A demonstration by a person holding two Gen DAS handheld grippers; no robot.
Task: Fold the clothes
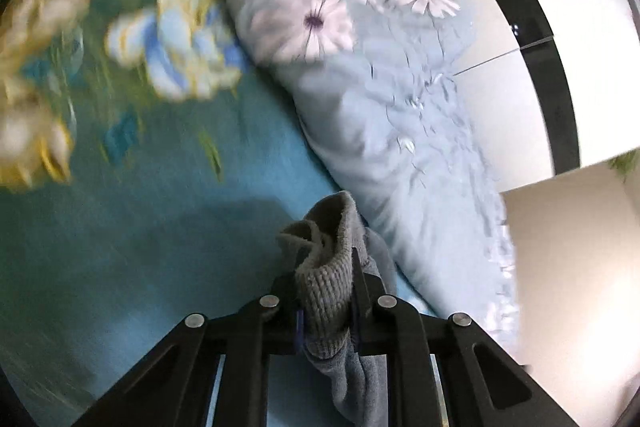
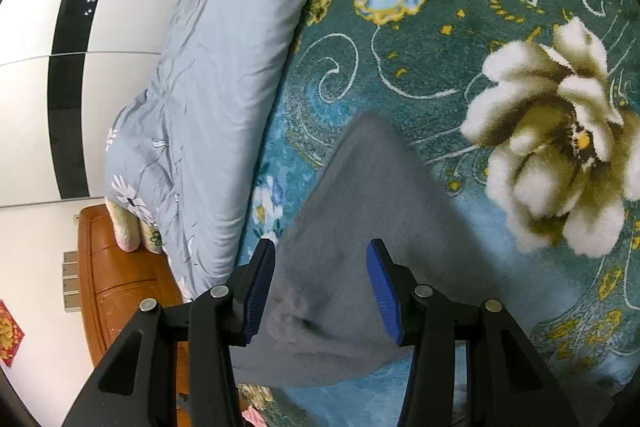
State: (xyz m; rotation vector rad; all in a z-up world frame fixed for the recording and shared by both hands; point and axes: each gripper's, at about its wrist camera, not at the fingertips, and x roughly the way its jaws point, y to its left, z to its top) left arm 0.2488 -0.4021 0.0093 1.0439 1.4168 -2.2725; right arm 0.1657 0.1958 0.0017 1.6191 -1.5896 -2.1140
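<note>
**A:** ok so from where I'm standing, the left gripper [image 1: 326, 291] has its two fingers pinched tight on the ribbed cuff of a grey garment [image 1: 328, 291]. The knit bunches up above the fingertips and the rest hangs down between the black arms.

**B:** and the other one?

**A:** right gripper [image 2: 322, 287] is wide open, blue pads [image 2: 382, 291] well apart, nothing in them. The same grey garment [image 2: 360, 227] shows between and below the fingers, spread over the teal flowered blanket [image 2: 440, 47]. Can't tell if the pads touch the cloth or just hang above it.

**B:** where's all this happening?

**A:** on a bed. A light blue quilt [image 2: 224, 75] with white daisies lies folded along the blanket's edge, next to the white wall with a black stripe [image 2: 68, 87]. Brown wooden headboard [image 2: 116, 279] at the end, with a pale rolled pillow [image 2: 126, 227] against it. Left view is pretty blurry on the blanket side.
</note>
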